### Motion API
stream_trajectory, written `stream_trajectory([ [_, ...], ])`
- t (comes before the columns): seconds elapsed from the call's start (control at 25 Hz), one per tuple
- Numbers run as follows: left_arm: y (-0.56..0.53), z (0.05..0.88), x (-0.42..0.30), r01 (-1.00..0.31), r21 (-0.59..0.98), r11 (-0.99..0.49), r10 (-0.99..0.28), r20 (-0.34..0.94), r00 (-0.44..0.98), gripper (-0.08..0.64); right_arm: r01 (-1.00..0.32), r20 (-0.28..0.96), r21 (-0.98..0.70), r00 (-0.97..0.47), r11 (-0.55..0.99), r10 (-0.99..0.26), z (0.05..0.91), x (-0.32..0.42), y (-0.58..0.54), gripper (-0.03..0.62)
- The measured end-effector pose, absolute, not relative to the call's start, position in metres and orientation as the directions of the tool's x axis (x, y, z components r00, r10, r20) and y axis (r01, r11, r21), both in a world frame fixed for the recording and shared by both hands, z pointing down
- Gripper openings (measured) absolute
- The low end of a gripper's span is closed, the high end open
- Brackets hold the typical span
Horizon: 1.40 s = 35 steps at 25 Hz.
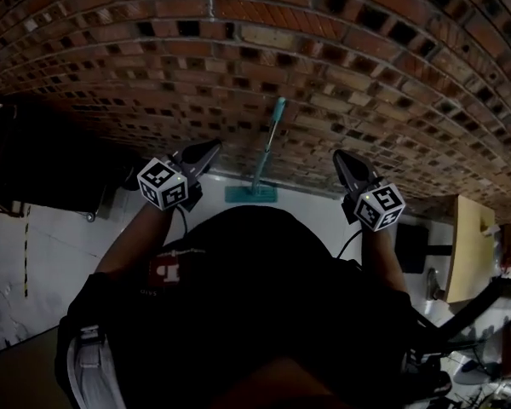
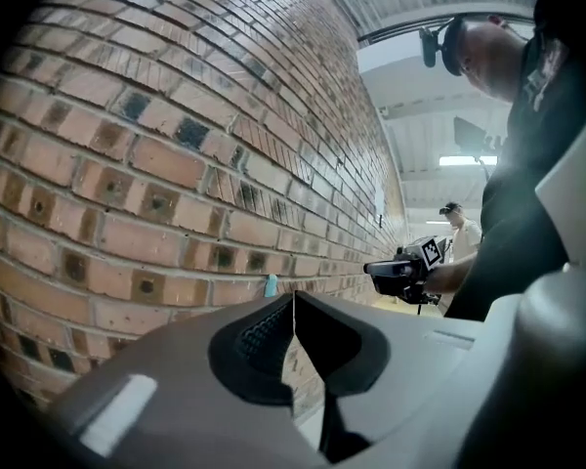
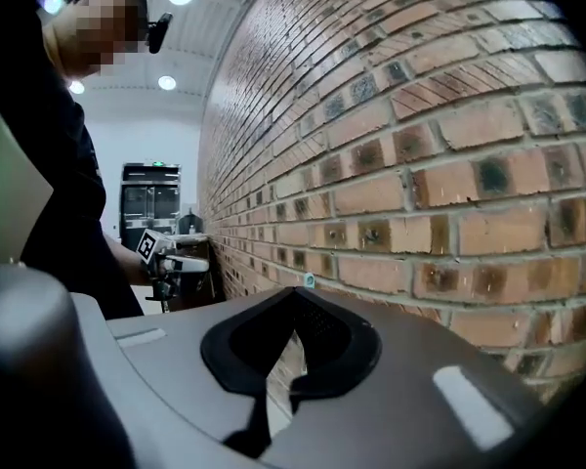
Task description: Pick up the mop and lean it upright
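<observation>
A teal mop [image 1: 264, 156] stands against the brick wall [image 1: 324, 49], its flat head [image 1: 250, 194] on the white floor and its handle leaning up the bricks. Only the handle's teal tip shows above the jaws in the left gripper view [image 2: 271, 284] and in the right gripper view [image 3: 309, 279]. My left gripper [image 1: 211, 149] hangs to the left of the mop, shut and empty, clear of the handle. My right gripper [image 1: 339, 157] hangs to the mop's right, shut with nothing in it. Each gripper shows in the other's view: the right gripper [image 2: 371, 268], the left gripper [image 3: 203, 263].
A dark cabinet [image 1: 43, 156] stands at the left against the wall. A tan board [image 1: 470, 245] and dark stands [image 1: 485, 313] are at the right. A person [image 2: 456, 228] in a cap stands far off. My own dark torso [image 1: 247, 305] fills the lower middle of the head view.
</observation>
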<state>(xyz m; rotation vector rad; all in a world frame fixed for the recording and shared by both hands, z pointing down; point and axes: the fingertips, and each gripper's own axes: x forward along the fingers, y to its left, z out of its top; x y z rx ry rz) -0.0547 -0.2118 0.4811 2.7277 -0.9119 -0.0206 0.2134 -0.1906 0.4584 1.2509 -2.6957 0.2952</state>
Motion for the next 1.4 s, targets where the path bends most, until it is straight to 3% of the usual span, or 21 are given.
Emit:
stream_trajectory([
  [0.36, -0.245, 0.479, -0.025, -0.634, 0.262, -0.728, -0.634, 0.094, 0.767, 0.003, -0.712, 0.252, -0.149, -0.698, 0.686, -0.67, 0.475, 0.229, -0.233, 0.014],
  [0.72, -0.28, 0.485, -0.02, -0.523, 0.26, -0.812, -0.514, 0.105, 0.851, 0.003, -0.776, 0.258, -0.181, -0.63, 0.604, -0.733, 0.49, 0.208, -0.252, 0.014],
  [1.08, -0.292, 0.52, 0.031, -0.433, 0.278, -0.857, -0.38, 0.225, 0.897, 0.009, -0.759, 0.319, -0.179, -0.646, 0.625, -0.693, 0.525, 0.18, -0.264, 0.015],
  [1.2, -0.3, 0.538, 0.046, -0.444, 0.27, -0.854, -0.37, 0.285, 0.884, 0.053, -0.742, 0.341, -0.183, -0.664, 0.645, -0.666, 0.548, 0.169, -0.271, 0.026],
  [1.4, -0.314, 0.566, 0.066, -0.479, 0.253, -0.84, -0.374, 0.369, 0.851, 0.144, -0.72, 0.373, -0.204, -0.683, 0.663, -0.627, 0.589, 0.145, -0.284, 0.1],
])
